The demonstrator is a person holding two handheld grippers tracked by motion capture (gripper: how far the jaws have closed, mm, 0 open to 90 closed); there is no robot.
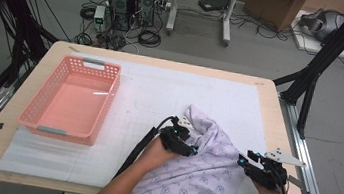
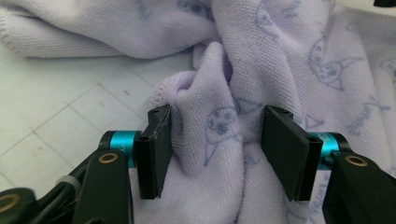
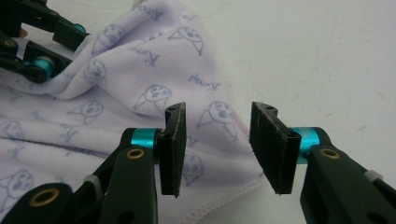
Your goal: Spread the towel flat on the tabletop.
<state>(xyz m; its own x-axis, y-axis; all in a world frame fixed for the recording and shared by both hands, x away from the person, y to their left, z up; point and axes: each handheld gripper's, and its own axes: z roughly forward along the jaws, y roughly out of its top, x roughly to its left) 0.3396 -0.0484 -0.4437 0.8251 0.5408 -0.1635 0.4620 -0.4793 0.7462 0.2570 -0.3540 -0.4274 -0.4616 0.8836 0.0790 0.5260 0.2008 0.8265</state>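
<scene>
On gridded mat point(image 1: 160, 95), soft rumpled lilac towel point(image 1: 200, 176)

A pink slatted basket point(image 1: 69, 99) sits empty on the worktop point(image 1: 271, 97), well apart from the left tool and off to its left in the high view. A white gridded mat point(image 1: 170, 92) covers most of the worktop under both tools. Beyond the worktop's far edge, two black computer towers point(image 1: 132, 1), loose cables point(image 1: 150, 37) and a cardboard box point(image 1: 278, 5) stand on the floor.
</scene>
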